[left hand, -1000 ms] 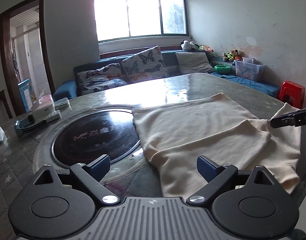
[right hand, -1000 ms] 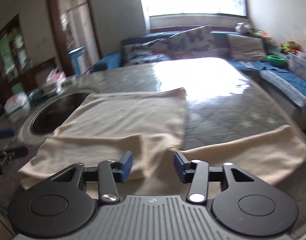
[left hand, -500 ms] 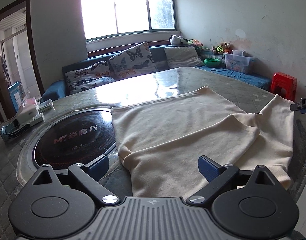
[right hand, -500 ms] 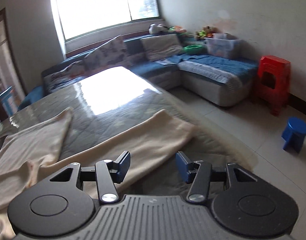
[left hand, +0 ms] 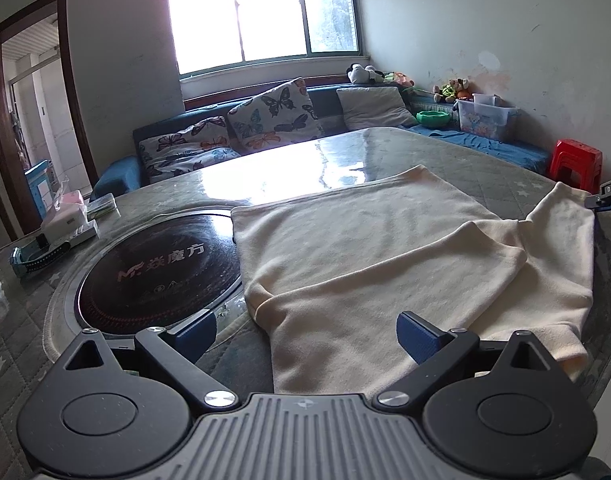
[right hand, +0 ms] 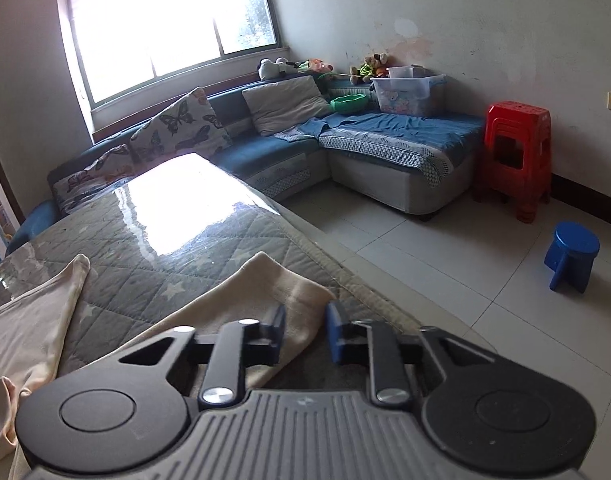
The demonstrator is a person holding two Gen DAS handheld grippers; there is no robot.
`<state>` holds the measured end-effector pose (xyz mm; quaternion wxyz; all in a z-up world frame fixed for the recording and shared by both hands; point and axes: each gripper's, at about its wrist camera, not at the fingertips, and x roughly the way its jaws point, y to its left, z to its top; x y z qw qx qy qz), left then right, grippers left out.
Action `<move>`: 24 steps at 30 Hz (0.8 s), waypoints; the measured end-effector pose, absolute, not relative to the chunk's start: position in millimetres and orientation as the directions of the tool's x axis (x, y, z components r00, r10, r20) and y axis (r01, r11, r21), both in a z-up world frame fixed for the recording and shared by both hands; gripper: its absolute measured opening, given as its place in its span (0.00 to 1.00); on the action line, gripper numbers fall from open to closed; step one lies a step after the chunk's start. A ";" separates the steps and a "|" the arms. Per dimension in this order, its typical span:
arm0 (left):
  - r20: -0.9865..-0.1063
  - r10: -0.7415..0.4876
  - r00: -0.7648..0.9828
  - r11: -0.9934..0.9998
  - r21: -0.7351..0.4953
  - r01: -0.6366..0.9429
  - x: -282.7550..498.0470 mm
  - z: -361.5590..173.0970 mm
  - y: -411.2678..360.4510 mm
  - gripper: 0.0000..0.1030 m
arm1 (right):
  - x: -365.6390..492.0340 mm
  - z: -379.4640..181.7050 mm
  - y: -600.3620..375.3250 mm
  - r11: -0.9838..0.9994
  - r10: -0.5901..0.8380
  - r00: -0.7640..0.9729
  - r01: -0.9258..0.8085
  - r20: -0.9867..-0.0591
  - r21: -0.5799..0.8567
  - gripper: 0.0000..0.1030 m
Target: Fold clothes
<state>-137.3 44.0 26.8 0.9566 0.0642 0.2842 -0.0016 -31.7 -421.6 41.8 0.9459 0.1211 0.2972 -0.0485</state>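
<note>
We have the cream garment [left hand: 369,264] flat on the table [left hand: 485,176], right in front of the left hand-held gripper [left hand: 305,330] and spreading away to that gripper's right. One sleeve is already folded across the body; the other sleeve [right hand: 241,304] runs out to the table's right edge.

The right hand-held gripper [right hand: 305,330] sits at that sleeve's cuff. Its jaws are closing with the cuff corner between them; the pads don't look pressed onto cloth yet, a gap still shows on the blue pad's side. The left hand-held gripper's jaws stand wide, nothing in them, hovering just over the near hem.

Risks from here:
- The right hand-held gripper only straddles the cuff's corner. A thin bite could slip out on the lift, and the sleeve drops back.
- The cuff lies just beside the table edge. If it slips, we reckon it slides off toward the floor and drags the shoulder with it.
- Nothing pins the body. A hard pull on the sleeve could shift the whole garment and undo the fold already made. The glossy table cover likely gives little friction.
- The lower pad could catch the quilted cover along with the cloth.

Orientation: the body's long axis runs away from the left hand-held gripper, angled right, toward the sofa [left hand: 209,148]. We can't tell which end is the neck. The free sleeve's axis runs from the right hand-held gripper's near left out to the cuff in front of it.
</note>
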 end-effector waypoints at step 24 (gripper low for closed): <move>-0.498 0.084 0.863 0.996 0.050 -0.068 -165.8 27.8 86.2 0.96 | -79.6 174.4 -240.2 0.844 0.535 0.784 -0.510 -0.315 0.164 0.04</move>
